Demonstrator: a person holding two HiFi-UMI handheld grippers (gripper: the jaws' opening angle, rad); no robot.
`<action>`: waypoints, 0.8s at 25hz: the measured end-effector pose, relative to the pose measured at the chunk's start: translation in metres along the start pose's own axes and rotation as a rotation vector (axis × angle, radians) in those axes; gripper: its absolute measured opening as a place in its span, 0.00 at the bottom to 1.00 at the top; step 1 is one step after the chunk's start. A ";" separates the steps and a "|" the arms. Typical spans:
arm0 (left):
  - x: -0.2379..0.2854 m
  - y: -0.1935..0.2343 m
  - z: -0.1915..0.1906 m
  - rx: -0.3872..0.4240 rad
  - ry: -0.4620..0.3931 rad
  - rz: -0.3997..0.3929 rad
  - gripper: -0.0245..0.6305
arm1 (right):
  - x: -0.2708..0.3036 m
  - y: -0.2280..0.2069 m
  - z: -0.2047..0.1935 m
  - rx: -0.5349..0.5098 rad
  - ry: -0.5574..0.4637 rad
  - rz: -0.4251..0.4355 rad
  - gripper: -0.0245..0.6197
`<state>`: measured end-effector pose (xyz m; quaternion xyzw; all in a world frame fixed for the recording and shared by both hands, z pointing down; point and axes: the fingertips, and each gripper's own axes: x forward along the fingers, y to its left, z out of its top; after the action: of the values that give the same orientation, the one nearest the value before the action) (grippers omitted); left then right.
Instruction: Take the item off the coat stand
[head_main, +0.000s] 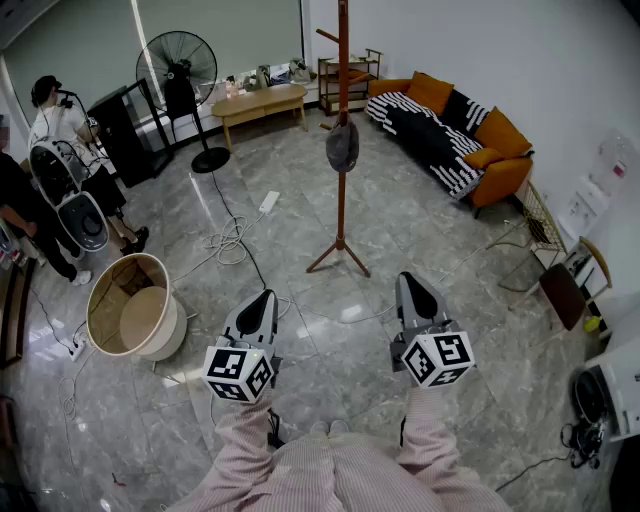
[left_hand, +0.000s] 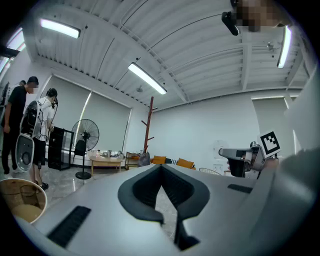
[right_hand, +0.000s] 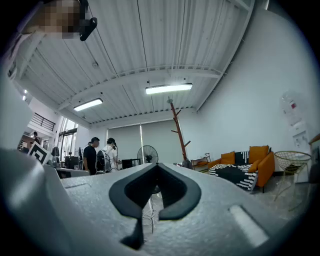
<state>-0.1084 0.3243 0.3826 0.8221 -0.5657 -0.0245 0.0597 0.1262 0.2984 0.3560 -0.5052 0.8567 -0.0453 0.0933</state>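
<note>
A tall brown wooden coat stand (head_main: 342, 190) stands on the marble floor some way ahead of me. A grey cap-like item (head_main: 342, 146) hangs on it about halfway up. Both grippers are held low and near my body, well short of the stand. My left gripper (head_main: 265, 298) and my right gripper (head_main: 411, 282) are both shut with nothing in them. The left gripper view shows its jaws (left_hand: 160, 168) together, with the stand (left_hand: 149, 127) and the item (left_hand: 144, 159) far off. The right gripper view shows the same past its closed tips (right_hand: 157, 166): the stand (right_hand: 178, 132) and the item (right_hand: 186, 162).
A round wooden tub (head_main: 135, 305) sits on the floor at my left, with cables (head_main: 232, 240) trailing beyond it. Behind the stand are a pedestal fan (head_main: 180, 70), a low wooden table (head_main: 260, 102) and an orange sofa (head_main: 450, 135). Two people (head_main: 55, 140) stand far left, and a chair (head_main: 565, 285) stands right.
</note>
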 end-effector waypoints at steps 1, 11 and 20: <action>-0.001 0.000 0.001 -0.001 -0.002 0.000 0.04 | -0.001 0.001 0.001 0.000 -0.001 0.003 0.05; -0.001 -0.019 -0.002 -0.018 -0.017 -0.007 0.04 | -0.017 -0.008 0.002 0.016 -0.015 0.015 0.05; 0.001 -0.043 -0.008 -0.014 -0.005 -0.015 0.04 | -0.024 -0.020 -0.009 0.078 -0.001 0.025 0.05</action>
<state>-0.0676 0.3390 0.3854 0.8258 -0.5594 -0.0309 0.0641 0.1528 0.3098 0.3711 -0.4905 0.8605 -0.0775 0.1137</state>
